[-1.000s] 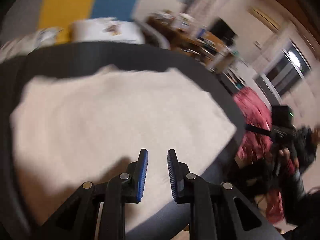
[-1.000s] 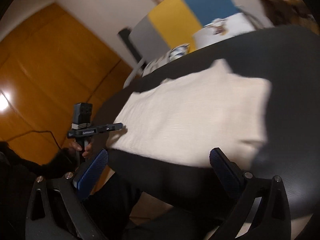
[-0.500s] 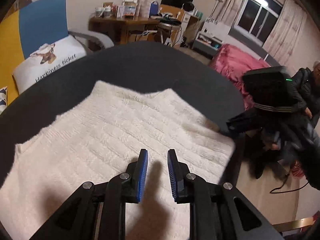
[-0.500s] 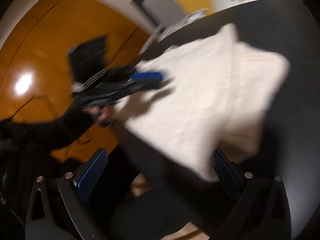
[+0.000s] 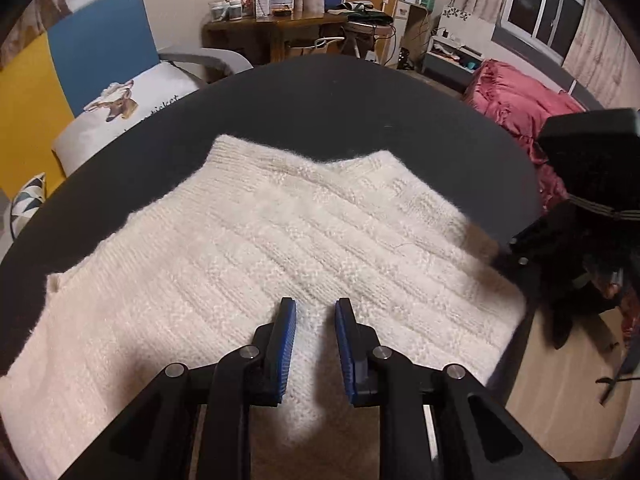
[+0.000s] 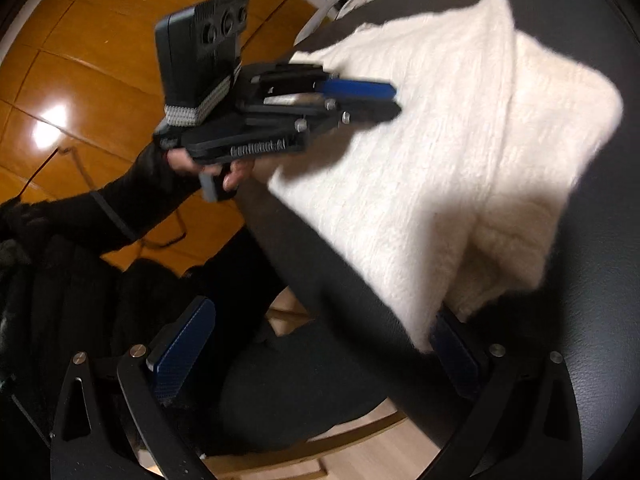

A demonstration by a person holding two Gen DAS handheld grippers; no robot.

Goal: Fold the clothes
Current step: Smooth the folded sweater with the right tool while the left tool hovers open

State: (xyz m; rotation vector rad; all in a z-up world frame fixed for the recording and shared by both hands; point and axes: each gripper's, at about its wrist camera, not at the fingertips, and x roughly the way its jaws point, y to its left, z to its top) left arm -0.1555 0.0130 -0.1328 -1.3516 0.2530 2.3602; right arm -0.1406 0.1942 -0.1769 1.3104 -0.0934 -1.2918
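Left gripper [image 5: 315, 320] hovers over the cream knit sweater [image 5: 248, 264], fingers narrowly parted and pinching nothing. Right gripper [image 6: 320, 344] is spread wide at the sweater's near corner. The sweater lies partly doubled over on the dark round table [image 5: 340, 96]. Judged mid-fold; the next move calls for a corner pinch.

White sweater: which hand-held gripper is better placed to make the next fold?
Probably right: the right hand-held gripper is wide open at the white sweater's corner, while the left hand-held gripper hovers mid-garment, nearly closed.
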